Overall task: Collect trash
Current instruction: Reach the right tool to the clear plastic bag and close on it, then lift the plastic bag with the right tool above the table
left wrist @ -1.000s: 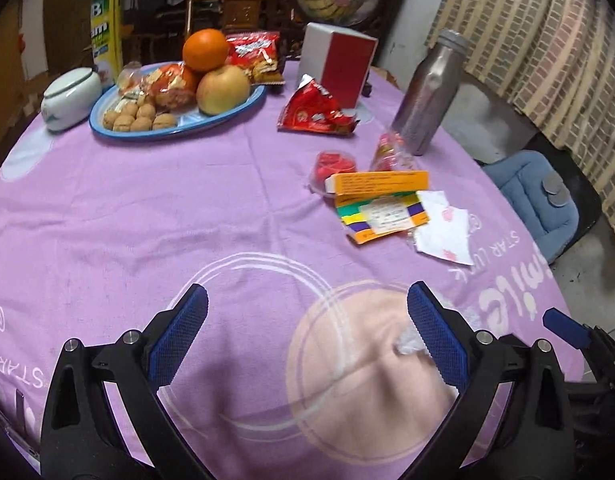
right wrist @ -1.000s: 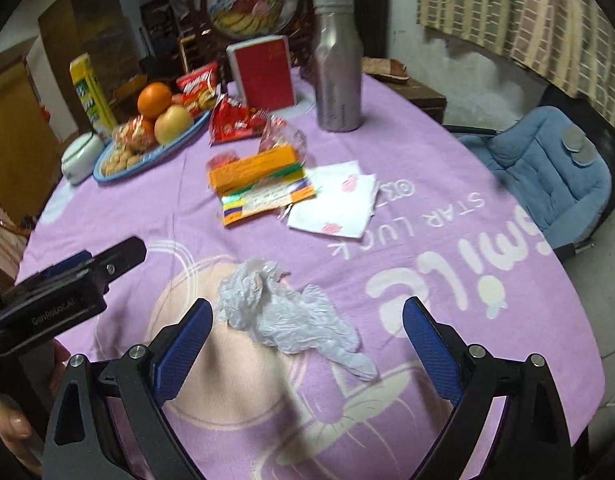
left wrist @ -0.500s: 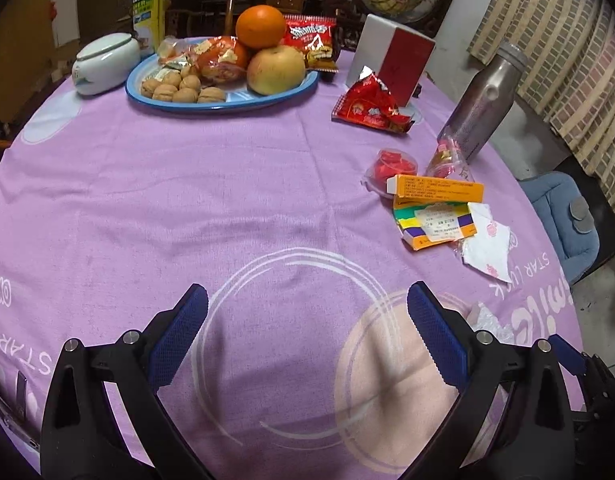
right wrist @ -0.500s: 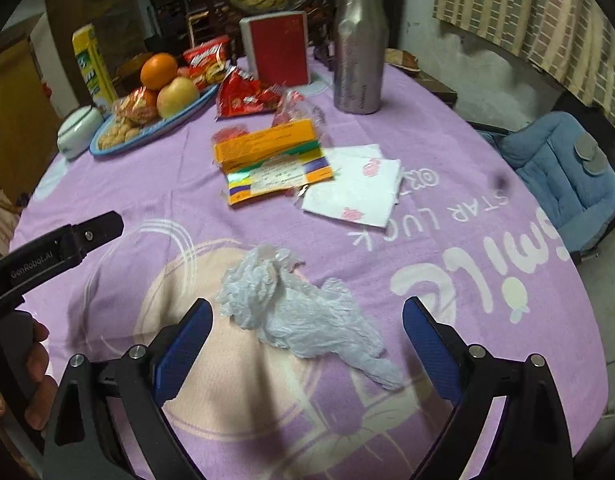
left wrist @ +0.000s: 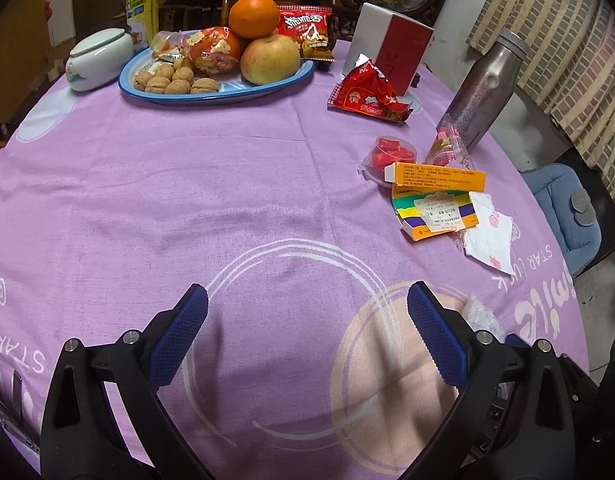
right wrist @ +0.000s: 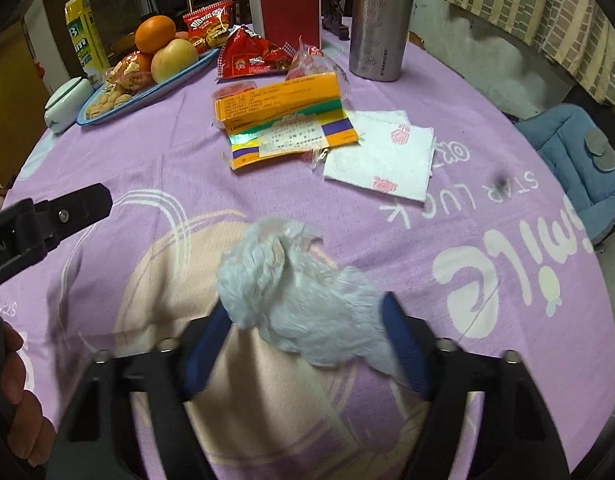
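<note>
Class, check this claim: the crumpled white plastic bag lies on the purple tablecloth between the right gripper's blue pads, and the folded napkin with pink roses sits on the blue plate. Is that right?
Not quite. The napkin lies on the tablecloth beside the orange and yellow boxes, not on the blue plate; the right wrist view shows it. The plastic bag does lie between the closing pads of the right gripper.

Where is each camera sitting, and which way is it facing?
Left wrist: on the left claw, angled down over the purple tablecloth toward the fruit plate; its open fingers show.
Right wrist: on the right claw, aimed down at the crumpled white plastic bag, its jaws closing around it; the left claw and a hand show.
Both share the plate, steel bottle and orange boxes.
</note>
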### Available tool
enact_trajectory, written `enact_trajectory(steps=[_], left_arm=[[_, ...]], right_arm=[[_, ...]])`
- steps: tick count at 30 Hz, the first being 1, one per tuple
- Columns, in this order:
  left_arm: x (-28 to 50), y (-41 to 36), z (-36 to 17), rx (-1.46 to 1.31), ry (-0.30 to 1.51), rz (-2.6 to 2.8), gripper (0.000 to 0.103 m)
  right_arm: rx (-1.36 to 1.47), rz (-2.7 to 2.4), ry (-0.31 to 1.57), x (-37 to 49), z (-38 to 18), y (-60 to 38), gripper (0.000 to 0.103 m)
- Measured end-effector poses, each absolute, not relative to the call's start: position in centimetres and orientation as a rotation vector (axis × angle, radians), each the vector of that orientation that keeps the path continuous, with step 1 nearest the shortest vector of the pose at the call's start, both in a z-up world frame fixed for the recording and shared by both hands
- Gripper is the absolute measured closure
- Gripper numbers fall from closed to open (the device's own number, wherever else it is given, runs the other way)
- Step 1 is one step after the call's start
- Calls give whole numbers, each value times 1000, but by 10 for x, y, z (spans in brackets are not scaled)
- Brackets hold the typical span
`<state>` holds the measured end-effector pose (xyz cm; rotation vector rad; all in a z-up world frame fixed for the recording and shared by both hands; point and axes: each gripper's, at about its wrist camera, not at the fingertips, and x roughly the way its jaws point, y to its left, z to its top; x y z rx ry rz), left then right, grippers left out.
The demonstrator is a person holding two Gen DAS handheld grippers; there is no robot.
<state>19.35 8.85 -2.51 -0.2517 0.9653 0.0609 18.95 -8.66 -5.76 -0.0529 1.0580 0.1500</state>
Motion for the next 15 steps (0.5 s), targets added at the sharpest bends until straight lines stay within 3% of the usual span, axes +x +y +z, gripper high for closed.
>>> enact_trajectory(steps=[1, 3, 5, 15], left_arm=[[193, 88, -25, -252, 966, 60, 7], [193, 87, -26, -248, 971, 57, 7], [194, 84, -27, -242, 976, 52, 7], [194, 76, -32, -202, 981, 57, 7]], right_arm=[[-47, 158, 1062, 189, -58, -87, 44], [-39, 174, 1063, 186, -57, -87, 67], [-43, 180, 1060, 184, -56, -87, 79], [31, 182, 888, 159, -21, -118, 82]])
